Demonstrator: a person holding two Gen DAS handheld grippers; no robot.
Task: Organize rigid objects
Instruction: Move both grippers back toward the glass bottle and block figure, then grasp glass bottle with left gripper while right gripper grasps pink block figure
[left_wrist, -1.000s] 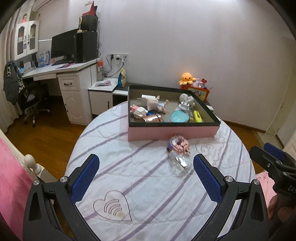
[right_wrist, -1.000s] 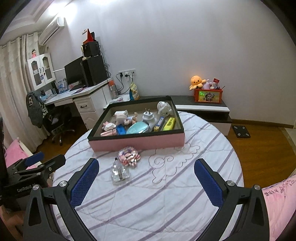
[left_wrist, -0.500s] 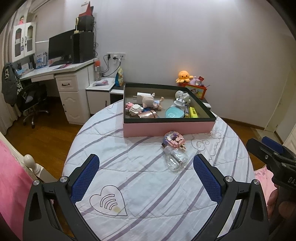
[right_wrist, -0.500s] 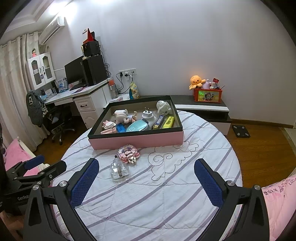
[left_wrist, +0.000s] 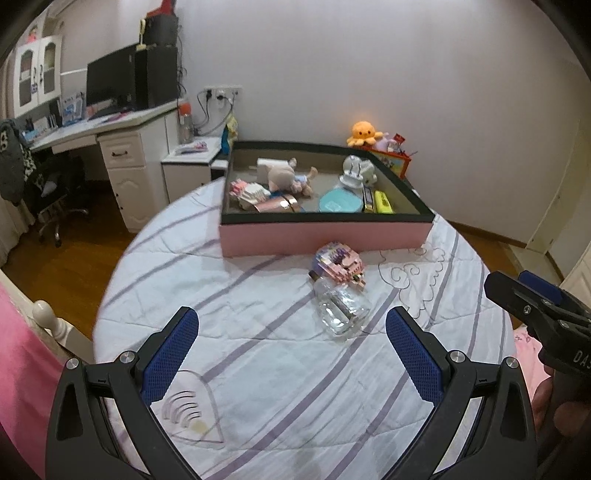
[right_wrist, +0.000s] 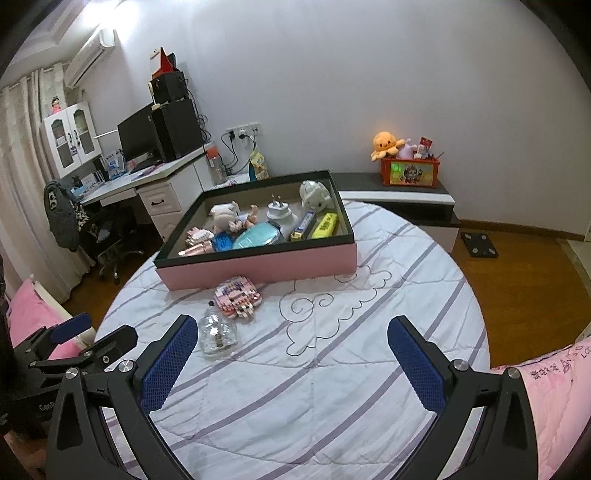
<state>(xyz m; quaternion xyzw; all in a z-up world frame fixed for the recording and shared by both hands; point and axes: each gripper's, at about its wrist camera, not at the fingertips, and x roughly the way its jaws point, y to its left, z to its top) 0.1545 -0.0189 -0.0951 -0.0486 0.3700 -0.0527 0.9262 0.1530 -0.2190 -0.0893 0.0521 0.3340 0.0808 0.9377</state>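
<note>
A clear glass bottle (left_wrist: 341, 308) lies on its side on the round striped table (left_wrist: 229, 332), touching a pink block-built toy (left_wrist: 339, 263) just in front of the pink box (left_wrist: 325, 238). The box holds a doll, a white plug, a teal case, a yellow bar and other small items. My left gripper (left_wrist: 291, 354) is open and empty, just short of the bottle. My right gripper (right_wrist: 291, 358) is open and empty, with the bottle (right_wrist: 217, 334) just beyond its left finger and the block toy (right_wrist: 238, 295) further on. The box (right_wrist: 258, 258) stands beyond both.
A desk (right_wrist: 147, 181) with monitor and an office chair stand far left. A low cabinet (right_wrist: 399, 195) with a red toy box (right_wrist: 410, 171) and orange plush is behind the table. Pink bedding (right_wrist: 554, 387) lies at the right and left edges. Wooden floor surrounds the table.
Both grippers have moved forward over the table toward the bottle and the block toy, which now appear larger and closer. Both stay open. No object has moved.
</note>
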